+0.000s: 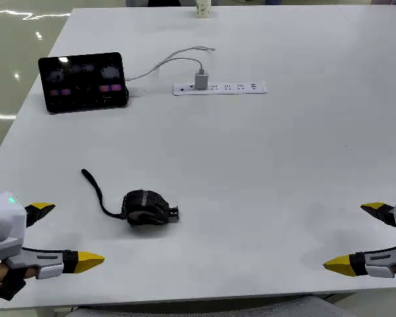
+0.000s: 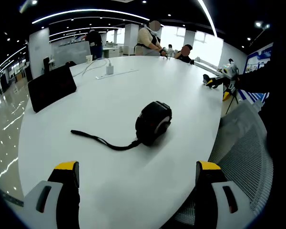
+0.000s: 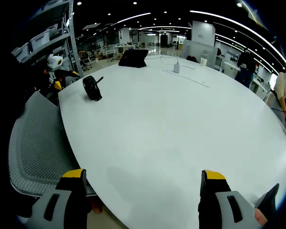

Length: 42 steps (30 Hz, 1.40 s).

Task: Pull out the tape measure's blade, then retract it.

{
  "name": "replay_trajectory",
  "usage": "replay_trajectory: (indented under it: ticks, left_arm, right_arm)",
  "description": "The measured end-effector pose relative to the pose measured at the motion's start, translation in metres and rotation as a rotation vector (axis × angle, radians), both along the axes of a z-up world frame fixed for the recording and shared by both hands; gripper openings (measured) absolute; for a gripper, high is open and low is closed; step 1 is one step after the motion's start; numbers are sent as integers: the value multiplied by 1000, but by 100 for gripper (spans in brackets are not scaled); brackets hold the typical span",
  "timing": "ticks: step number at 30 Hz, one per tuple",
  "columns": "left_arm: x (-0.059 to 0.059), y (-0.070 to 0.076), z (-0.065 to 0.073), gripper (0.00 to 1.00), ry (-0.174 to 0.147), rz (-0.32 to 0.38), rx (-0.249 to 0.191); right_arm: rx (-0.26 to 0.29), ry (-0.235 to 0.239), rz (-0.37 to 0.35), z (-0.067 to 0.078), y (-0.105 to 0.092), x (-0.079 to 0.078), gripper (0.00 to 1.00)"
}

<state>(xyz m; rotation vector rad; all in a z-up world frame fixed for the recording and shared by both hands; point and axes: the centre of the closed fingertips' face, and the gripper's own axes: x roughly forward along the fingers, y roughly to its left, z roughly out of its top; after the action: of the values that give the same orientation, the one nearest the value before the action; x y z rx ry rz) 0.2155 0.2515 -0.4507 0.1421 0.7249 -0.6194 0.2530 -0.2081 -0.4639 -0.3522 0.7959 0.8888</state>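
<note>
A black tape measure [image 1: 147,208] lies on the white table [image 1: 264,165] with its blade wound in. Its black wrist strap [image 1: 92,188] trails off to the left. My left gripper [image 1: 66,234] hovers open at the table's near left edge, a short way left of the tape measure and apart from it. In the left gripper view the tape measure [image 2: 154,121] sits ahead of the open gripper [image 2: 138,174], between the lines of its yellow-tipped jaws. My right gripper [image 1: 355,236] is open and empty at the near right edge, far from the tape measure [image 3: 91,88].
A black tablet [image 1: 84,82] stands at the back left, cabled to a charger [image 1: 202,80] in a white power strip [image 1: 219,87]. A small cup [image 1: 203,8] sits at the far edge. A grey mesh chair [image 3: 33,143] is below the near edge. People [image 2: 152,40] stand beyond the table.
</note>
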Motion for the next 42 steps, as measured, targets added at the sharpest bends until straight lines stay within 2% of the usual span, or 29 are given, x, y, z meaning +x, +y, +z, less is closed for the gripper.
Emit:
replay_trajectory:
  ticks: [15, 17, 18, 19, 23, 25, 27, 30, 32, 36, 39, 40, 42]
  left_arm:
    - [-3, -1, -1, 99, 18, -37, 2]
    - [-3, -2, -2, 99, 22, -49, 9]
    - [-3, -2, -3, 99, 25, -57, 13]
    - [-3, -3, -4, 99, 30, -70, 18]
    - [-2, -5, -7, 99, 35, -107, 39]
    - [-1, -7, -8, 99, 38, -126, 49]
    - [-5, -11, -10, 99, 61, -173, 62]
    - [-4, -14, -15, 99, 64, -217, 88]
    - [-9, -21, -18, 99, 104, -263, 85]
    - [-10, -31, -22, 99, 121, -337, 110]
    - [-6, -37, -22, 99, 119, -357, 120]
    - [-4, -38, -22, 99, 118, -365, 125]
    - [1, -43, -19, 99, 104, -386, 130]
  right_arm:
    - [4, 7, 7, 1, 6, -1, 99]
    - [1, 24, 7, -1, 7, -3, 99]
    - [-3, 18, 9, -2, 7, -3, 99]
    - [19, -33, 38, 1, 12, 2, 99]
    - [24, -13, 40, 0, 17, 2, 99]
    - [32, -11, 57, -1, 23, 2, 99]
    - [53, -8, 85, -2, 33, 2, 99]
    - [55, -22, 123, -1, 46, 2, 99]
    - [61, -25, 137, 0, 55, 5, 99]
    - [79, -41, 161, 3, 72, 13, 99]
    - [71, -38, 182, 3, 81, 17, 99]
    - [75, -59, 211, 5, 87, 19, 99]
    - [74, -69, 230, 7, 93, 23, 99]
